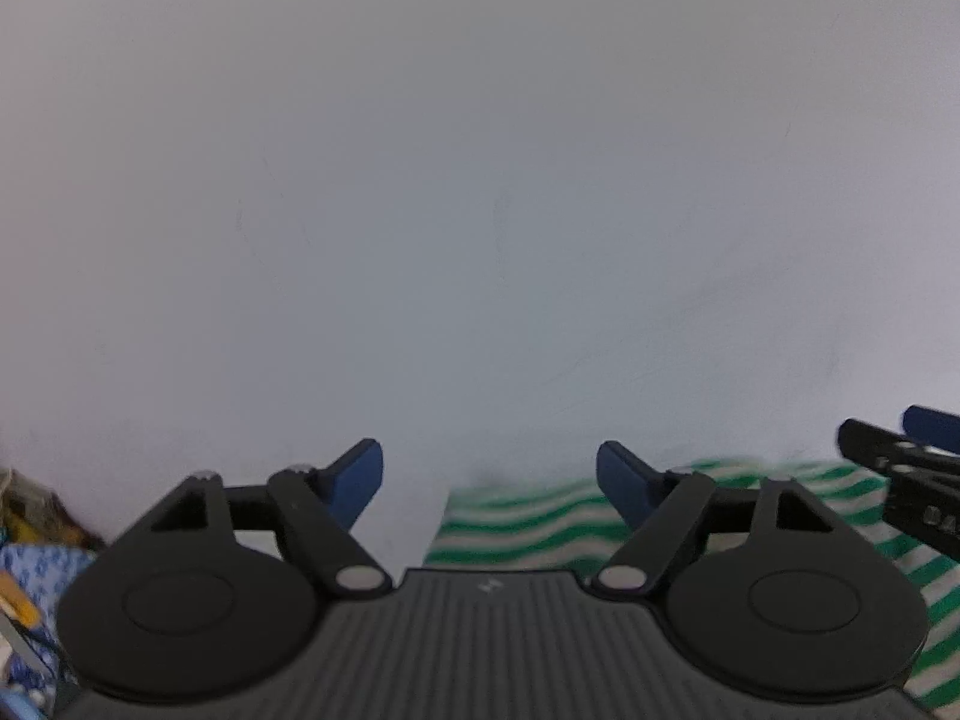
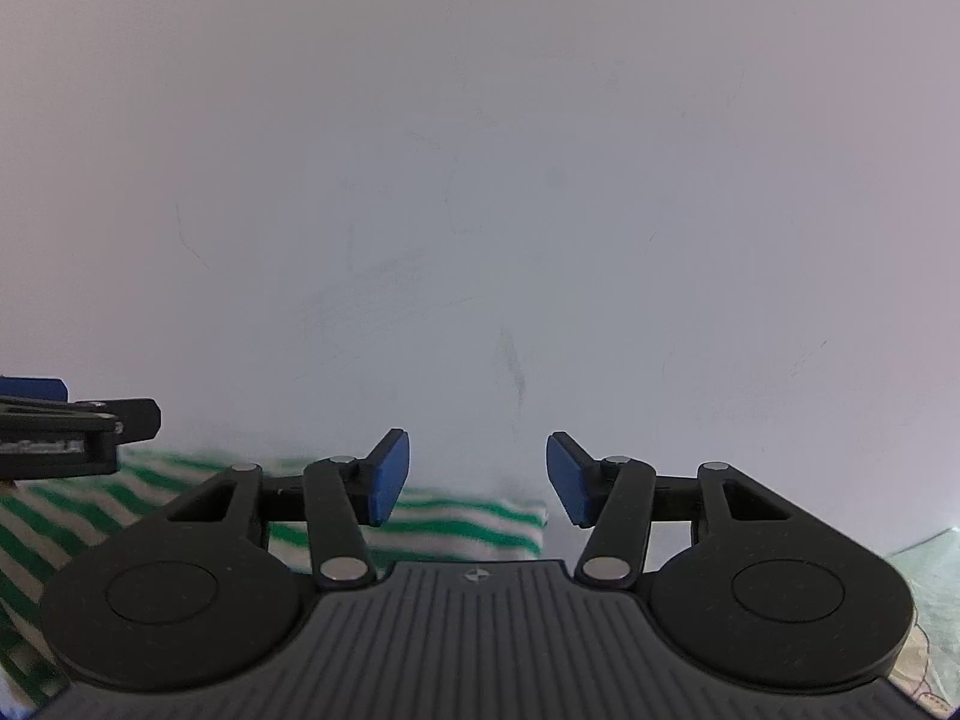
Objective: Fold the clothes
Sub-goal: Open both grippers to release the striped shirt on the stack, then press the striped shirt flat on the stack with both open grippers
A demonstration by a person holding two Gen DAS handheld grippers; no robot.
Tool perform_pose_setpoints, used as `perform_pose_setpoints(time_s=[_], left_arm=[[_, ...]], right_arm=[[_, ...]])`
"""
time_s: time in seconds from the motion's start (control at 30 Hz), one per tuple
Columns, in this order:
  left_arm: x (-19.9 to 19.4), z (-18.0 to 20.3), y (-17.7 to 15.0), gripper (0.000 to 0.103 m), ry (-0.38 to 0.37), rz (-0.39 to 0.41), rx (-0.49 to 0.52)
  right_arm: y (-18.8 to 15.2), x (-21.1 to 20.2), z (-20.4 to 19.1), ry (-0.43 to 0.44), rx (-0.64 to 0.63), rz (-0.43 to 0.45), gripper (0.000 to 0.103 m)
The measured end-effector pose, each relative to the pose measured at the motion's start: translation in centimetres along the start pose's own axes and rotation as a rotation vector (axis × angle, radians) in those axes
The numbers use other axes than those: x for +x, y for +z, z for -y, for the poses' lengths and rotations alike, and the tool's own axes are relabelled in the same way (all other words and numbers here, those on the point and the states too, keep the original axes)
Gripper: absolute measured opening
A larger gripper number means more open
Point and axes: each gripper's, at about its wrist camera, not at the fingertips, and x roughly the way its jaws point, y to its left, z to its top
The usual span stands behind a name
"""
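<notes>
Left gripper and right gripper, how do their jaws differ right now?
The left gripper has its jaws spread wider than the right gripper. The striped cloth lies ahead and right of the left gripper, ahead and left of the right. Both are open and hold nothing.

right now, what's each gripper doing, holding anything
Left gripper: jaws open, holding nothing.
Right gripper: jaws open, holding nothing; the green striped garment lies beneath.
</notes>
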Motion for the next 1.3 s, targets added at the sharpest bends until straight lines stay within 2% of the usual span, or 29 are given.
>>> perform_pose_setpoints(time_s=[0.1,0.17,0.37,0.53,0.73,0.97,1.1,1.3], left_arm=[[1.8,-1.1,-1.6,0.082,0.012,-0.062,-0.011],[2.3,-2.0,-2.9,0.084,0.004,-0.073,-0.024],[2.8,-2.8,-5.0,0.088,-0.006,-0.020,-0.005],[3.1,-3.1,-6.1,0.088,-0.021,0.010,-0.007],[3.7,-3.5,-6.7,0.089,-0.024,0.025,0.007],[3.9,-3.9,-4.6,0.092,-0.003,-0.006,0.016],[2.3,-4.3,-2.5,0.100,0.011,0.008,0.009],[-1.5,-4.1,-1.1,0.102,0.067,0.015,0.040]], right_arm=[[-0.8,0.1,-0.5,0.013,-0.026,-0.006,0.055],[-1.4,0.1,-0.9,0.022,-0.044,-0.010,0.055],[-3.4,0.2,-1.6,0.047,-0.083,-0.002,0.055],[-5.1,0.6,0.1,0.108,0.042,0.010,0.052],[-6.6,0.1,-1.4,0.069,0.045,0.085,0.052],[-2.8,0.6,-1.7,0.072,0.042,0.005,0.054],[0.5,-1.4,-1.9,0.048,0.046,0.059,0.056],[3.2,-4.9,-3.8,0.020,-0.030,0.114,0.057]])
